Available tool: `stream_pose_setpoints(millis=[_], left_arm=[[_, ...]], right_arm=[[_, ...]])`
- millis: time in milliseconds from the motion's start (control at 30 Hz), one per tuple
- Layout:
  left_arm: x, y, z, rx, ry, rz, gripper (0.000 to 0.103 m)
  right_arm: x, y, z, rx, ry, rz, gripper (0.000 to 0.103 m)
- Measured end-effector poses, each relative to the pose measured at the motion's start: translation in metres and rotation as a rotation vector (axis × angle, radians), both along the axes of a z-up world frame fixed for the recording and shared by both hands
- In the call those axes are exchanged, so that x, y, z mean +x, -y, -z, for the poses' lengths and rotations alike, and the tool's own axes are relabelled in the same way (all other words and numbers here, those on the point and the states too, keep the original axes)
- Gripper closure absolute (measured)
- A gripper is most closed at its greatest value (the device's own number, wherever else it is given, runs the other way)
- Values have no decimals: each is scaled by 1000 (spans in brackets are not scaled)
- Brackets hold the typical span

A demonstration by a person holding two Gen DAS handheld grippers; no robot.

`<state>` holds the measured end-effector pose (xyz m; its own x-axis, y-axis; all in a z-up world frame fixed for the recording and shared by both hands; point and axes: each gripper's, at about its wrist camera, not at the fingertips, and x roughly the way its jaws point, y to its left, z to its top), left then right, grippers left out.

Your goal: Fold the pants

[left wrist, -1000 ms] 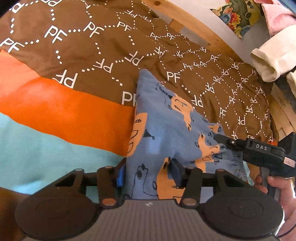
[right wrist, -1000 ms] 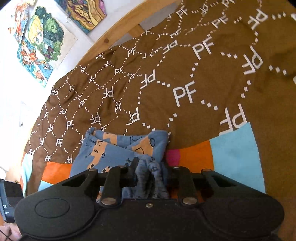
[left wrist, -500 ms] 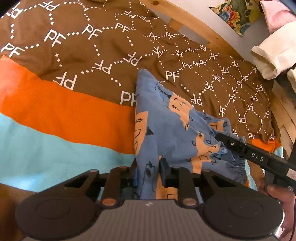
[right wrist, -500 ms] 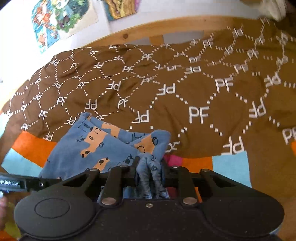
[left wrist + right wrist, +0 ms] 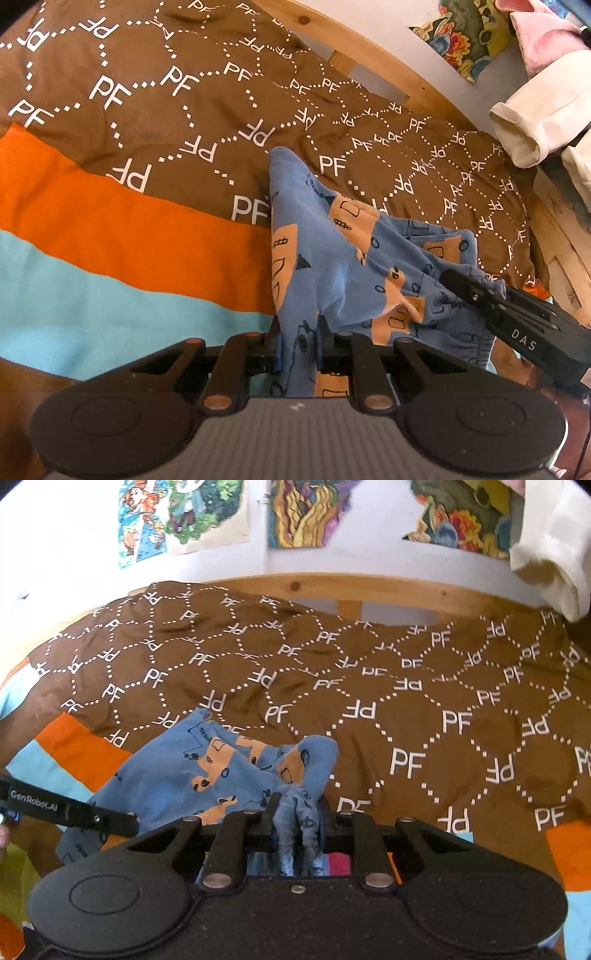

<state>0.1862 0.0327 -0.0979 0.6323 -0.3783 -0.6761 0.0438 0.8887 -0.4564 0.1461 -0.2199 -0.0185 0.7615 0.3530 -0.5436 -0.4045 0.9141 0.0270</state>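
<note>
The pants point(image 5: 332, 258) are small, blue with tan printed patches. They lie bunched on a brown blanket point(image 5: 184, 110) with white PF letters. My left gripper point(image 5: 297, 345) is shut on one edge of the pants and lifts it off the blanket. My right gripper point(image 5: 297, 821) is shut on the gathered waistband end of the pants point(image 5: 207, 771). The right gripper's body shows at the lower right of the left wrist view point(image 5: 517, 325). The left gripper's body shows at the left of the right wrist view point(image 5: 66, 810).
The blanket has orange point(image 5: 110, 229) and light blue point(image 5: 92, 306) stripes near me. A wooden bed rail point(image 5: 369, 589) runs along the far side under wall pictures point(image 5: 177, 513). White and pink clothes point(image 5: 543, 110) hang at the right.
My left gripper closed on the pants' edge and raised it. My right gripper swung round with the waistband, so the bed rail and wall pictures came into view.
</note>
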Motion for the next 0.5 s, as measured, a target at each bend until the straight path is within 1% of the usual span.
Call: stream_pose_setpoints(millis=[133,267,433,500], left_arm=[[-2,0,-2,0,14,-2,86],[-1,0,-8,18,24,1,86],[8,3,-24,61,49,7,86],[14,4,-34,80,80,9,86]], right_arm=[[-2,1,-3,13,5,3,84],[-2,0,-8,15,16,-9,85],[6,-3,-15,31,43,-26,85],[13,-4,-18,33,61,-41,85]])
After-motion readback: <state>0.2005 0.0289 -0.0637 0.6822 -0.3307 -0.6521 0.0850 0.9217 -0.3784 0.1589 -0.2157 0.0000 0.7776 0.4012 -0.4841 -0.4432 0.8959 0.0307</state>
